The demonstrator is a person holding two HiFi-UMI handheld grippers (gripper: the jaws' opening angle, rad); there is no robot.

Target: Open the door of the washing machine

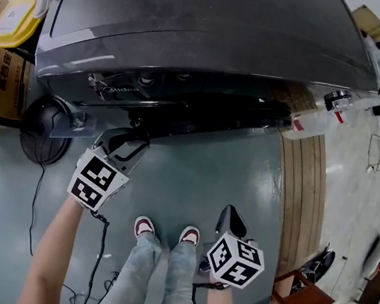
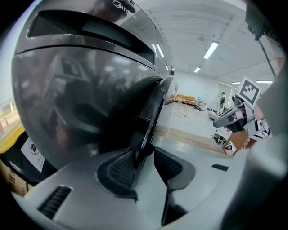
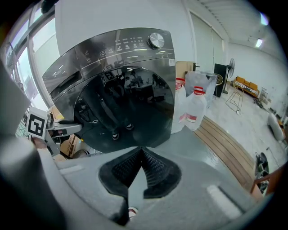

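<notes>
At the front of a dark grey, glossy front-loading washing machine, a person reaches the left gripper to the left rim of its round, black glass door. The door looks shut, or at most barely off its seal. The gripper's jaws straddle the door's thin dark edge: the left pad lies against it, while the right pad appears just short of it, so the edge is bracketed rather than firmly pinched. The right gripper hangs well back from the machine, beside the person's legs, with its jaws closed together on nothing.

The bite is the weak point. The pads reach only a little way over a narrow, slick rim, and a pull begun before both pads press on it would likely let them skid off and leave the door latched. A pull angled sideways rather than straight out from the machine could twist the edge out of the jaws in the same way. If the hinge sits on the machine's right side, as the grip on the left suggests, a door flung wide could swing toward the two clear plastic jugs with red caps standing just beside that side.
</notes>
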